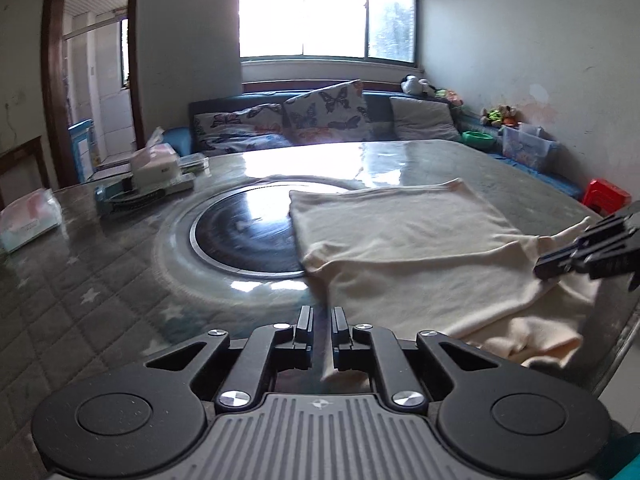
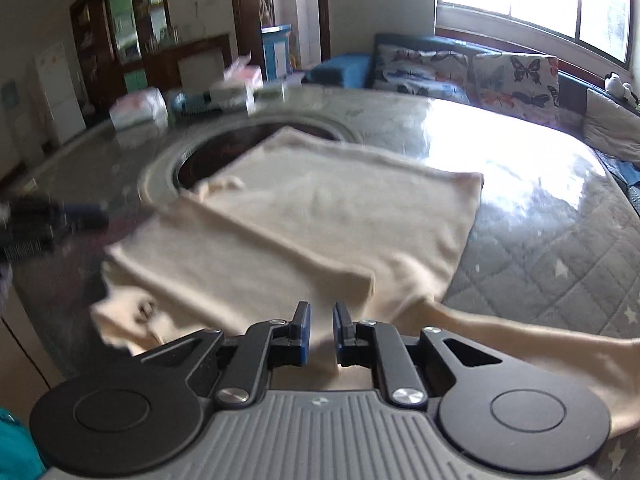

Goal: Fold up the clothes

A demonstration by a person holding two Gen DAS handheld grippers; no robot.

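The left gripper [image 1: 321, 314] has its 2 fingers drawn close, pinching a thin strip of the cream garment [image 1: 404, 236] that runs down between the pads. From there the cloth spreads up and to the right across the table [image 1: 120, 288], lying partly folded, with one layer laid over another and a loose bunched edge hanging near the table's front rim.

The right gripper [image 2: 321, 312] is likewise narrowed, with cream fabric passing between its blue-edged pads; a long stretch of the garment [image 2: 320, 216] trails off to its right, over the quilted table cover [image 2: 540, 264]. In the left wrist view this same gripper [image 1: 592, 248] reaches in from the right edge, touching the cloth's near corner.

The garment's far left corner overlaps a dark round inset [image 1: 244, 228] set in the middle of the table. Beyond it, at the table's far left, sit 2 tissue packs [image 1: 30, 218] and a box [image 1: 154, 164]. Behind the table stands a sofa with butterfly cushions [image 1: 324, 110] beneath a bright window [image 1: 326, 12].
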